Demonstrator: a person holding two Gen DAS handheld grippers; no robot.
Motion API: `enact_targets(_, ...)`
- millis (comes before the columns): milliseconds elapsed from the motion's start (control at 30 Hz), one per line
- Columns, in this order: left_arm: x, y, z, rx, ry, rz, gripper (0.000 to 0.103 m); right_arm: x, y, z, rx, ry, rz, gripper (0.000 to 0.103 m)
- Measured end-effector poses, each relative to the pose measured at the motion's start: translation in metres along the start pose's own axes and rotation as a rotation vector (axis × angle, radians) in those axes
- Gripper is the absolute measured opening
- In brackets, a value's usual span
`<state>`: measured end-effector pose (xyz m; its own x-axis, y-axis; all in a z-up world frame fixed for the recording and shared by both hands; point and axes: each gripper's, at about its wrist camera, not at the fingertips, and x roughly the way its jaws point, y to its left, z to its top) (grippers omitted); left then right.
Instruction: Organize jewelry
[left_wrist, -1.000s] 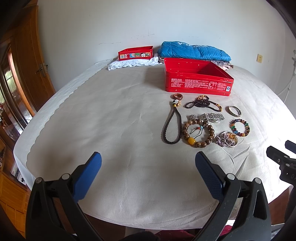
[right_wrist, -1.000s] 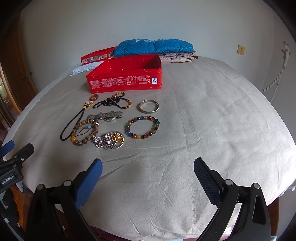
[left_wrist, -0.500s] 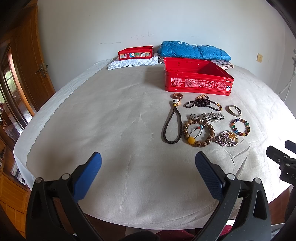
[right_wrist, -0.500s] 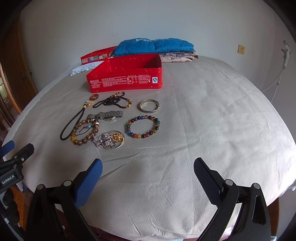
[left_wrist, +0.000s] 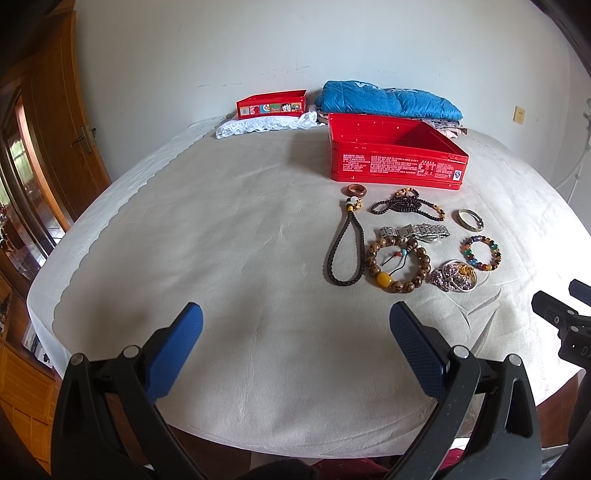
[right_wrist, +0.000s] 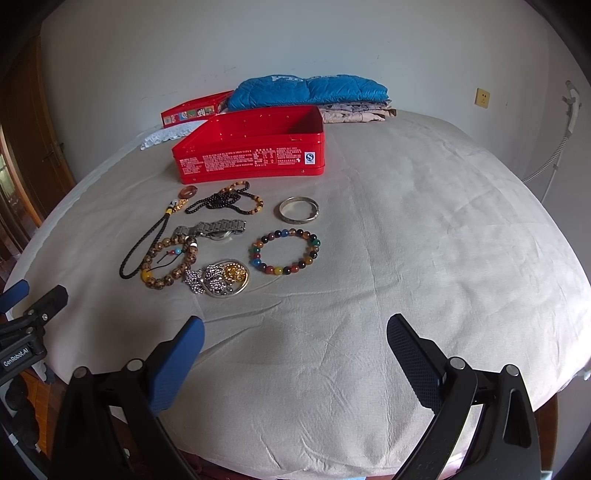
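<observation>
Both tongs wide open, empty. Jewelry (right_wrist: 221, 240) sits upper left of right gripper (right_wrist: 295, 347), upper right of left gripper (left_wrist: 295, 339); tin (right_wrist: 251, 155) behind. Right looks nearer.

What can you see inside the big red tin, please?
The red tin is open; its visible inner walls are bare, with no jewelry showing. The front wall hides part of the floor.

"GenRobot.AI" on left gripper (right_wrist: 22, 356), "S" mark on red tin (right_wrist: 309, 158)
</observation>
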<state>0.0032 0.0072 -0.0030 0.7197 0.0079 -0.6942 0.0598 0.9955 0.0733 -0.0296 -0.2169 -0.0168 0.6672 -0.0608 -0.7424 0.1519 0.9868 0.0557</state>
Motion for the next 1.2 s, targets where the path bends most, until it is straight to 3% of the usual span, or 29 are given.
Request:
enact_targets(400,0.007,0.000,-0.001,0.004,0.009,0.003,0.100,0.009,0.000,0.004,-0.009,0.023,0.015,0.099)
enact_targets(567,0.018,0.014,0.006,-0.032,0.046,-0.051,0.100,0.018,-0.006,0.015,-0.026,0.060,0.033,0.099)
enact_targets(767,0.050,0.024,0.029,-0.032,0.136,-0.074,0.100,0.040,-0.019,0.039,-0.012,0.157,0.161,0.099)
enact_targets(933,0.078,0.014,0.067,-0.008,0.178,-0.109,0.099,0.051,-0.022,0.060,-0.008,0.169,0.184,0.099)
enact_targets(1000,0.096,0.005,0.084,0.009,0.211,-0.122,0.094,0.059,-0.024,0.070,-0.001,0.187,0.204,0.094)
enact_targets(1067,0.111,0.000,0.094,0.012,0.252,-0.139,0.077,0.069,-0.029,0.078,0.020,0.217,0.219,0.088)
enact_targets(1200,0.151,-0.014,0.110,0.014,0.360,-0.184,0.073,0.089,-0.039,0.095,0.056,0.265,0.237,0.078)
